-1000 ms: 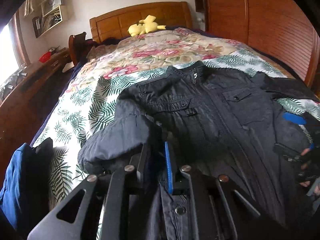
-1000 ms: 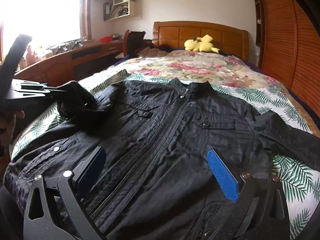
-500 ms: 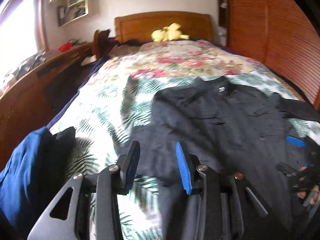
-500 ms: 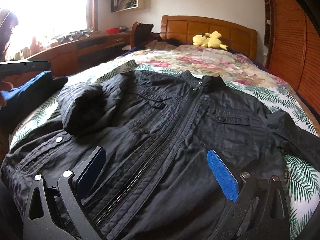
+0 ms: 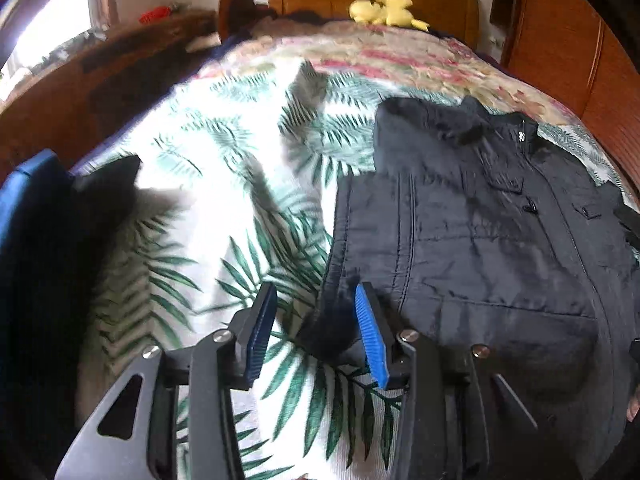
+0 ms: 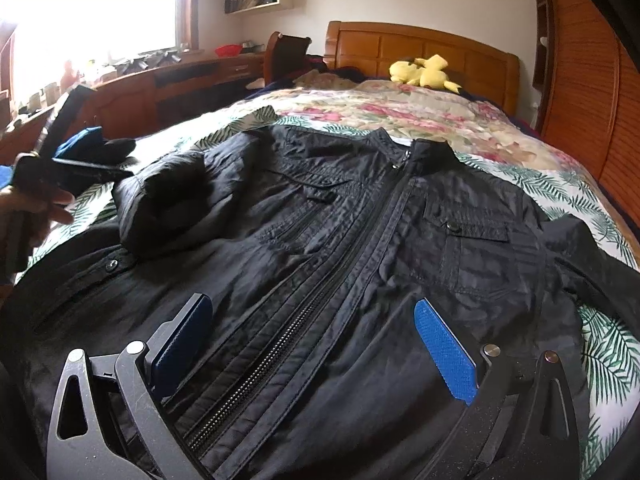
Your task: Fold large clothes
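Jacket point(image 6: 340, 248) lies zipped, front up, across the bed point(image 6: 420, 116), one sleeve point(image 6: 172, 196) folded over its chest. Left tongs point(image 5: 316, 332) gape empty at its edge; right tongs point(image 6: 316, 344) spread wide, holding nothing.

black jacket point(image 6: 340, 248), palm-leaf bedspread point(image 5: 224, 184), seemingly floral quilt point(image 6: 400, 112)

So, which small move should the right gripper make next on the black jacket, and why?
Probably move the open right gripper toward the sleeve that lies spread over the leaf-print bedspread. The other sleeve is already folded onto the chest of the black jacket, and the left gripper is open and holds nothing.
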A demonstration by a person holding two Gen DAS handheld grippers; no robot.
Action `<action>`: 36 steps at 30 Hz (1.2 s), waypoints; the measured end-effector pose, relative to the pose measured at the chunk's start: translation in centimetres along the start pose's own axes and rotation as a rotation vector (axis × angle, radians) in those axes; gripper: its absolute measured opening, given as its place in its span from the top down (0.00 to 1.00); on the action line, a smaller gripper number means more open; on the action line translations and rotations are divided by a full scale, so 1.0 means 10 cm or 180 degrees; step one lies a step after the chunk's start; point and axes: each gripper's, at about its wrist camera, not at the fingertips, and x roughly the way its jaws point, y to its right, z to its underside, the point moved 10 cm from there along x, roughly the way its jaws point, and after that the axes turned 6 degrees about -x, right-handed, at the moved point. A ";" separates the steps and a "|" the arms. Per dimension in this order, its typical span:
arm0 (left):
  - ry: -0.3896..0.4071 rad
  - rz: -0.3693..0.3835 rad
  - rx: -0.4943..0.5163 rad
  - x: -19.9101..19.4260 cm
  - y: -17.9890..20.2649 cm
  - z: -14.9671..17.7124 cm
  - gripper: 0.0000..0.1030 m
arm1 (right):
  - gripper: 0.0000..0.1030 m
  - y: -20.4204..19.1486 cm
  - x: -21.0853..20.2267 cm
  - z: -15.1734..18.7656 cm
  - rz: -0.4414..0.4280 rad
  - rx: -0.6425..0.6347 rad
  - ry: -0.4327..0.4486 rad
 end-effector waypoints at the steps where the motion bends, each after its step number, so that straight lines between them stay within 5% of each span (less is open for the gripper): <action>1: -0.0079 0.0051 -0.0028 0.05 0.01 0.04 0.62 | 0.00 -0.01 0.01 0.00 -0.0012 0.0001 -0.0005; 16: -0.0024 0.0344 -0.0193 -0.24 0.14 0.24 0.61 | 0.00 -0.04 0.06 0.00 -0.0069 0.0017 -0.0004; 28: -0.0058 0.0298 -0.0146 -0.18 0.24 0.28 0.62 | 0.00 -0.05 0.03 0.00 -0.0048 -0.0016 0.0017; 30: 0.0020 0.0319 -0.0123 -0.22 0.25 0.28 0.70 | 0.00 -0.05 0.03 0.00 -0.0053 -0.0014 0.0023; 32: 0.0071 0.0277 -0.0053 -0.28 0.27 0.28 0.96 | 0.00 -0.05 0.02 0.00 -0.0068 -0.0010 0.0035; 36: 0.0313 0.0091 0.0198 -0.52 0.39 0.16 0.99 | 0.00 -0.04 -0.01 -0.01 -0.0070 -0.0025 0.0053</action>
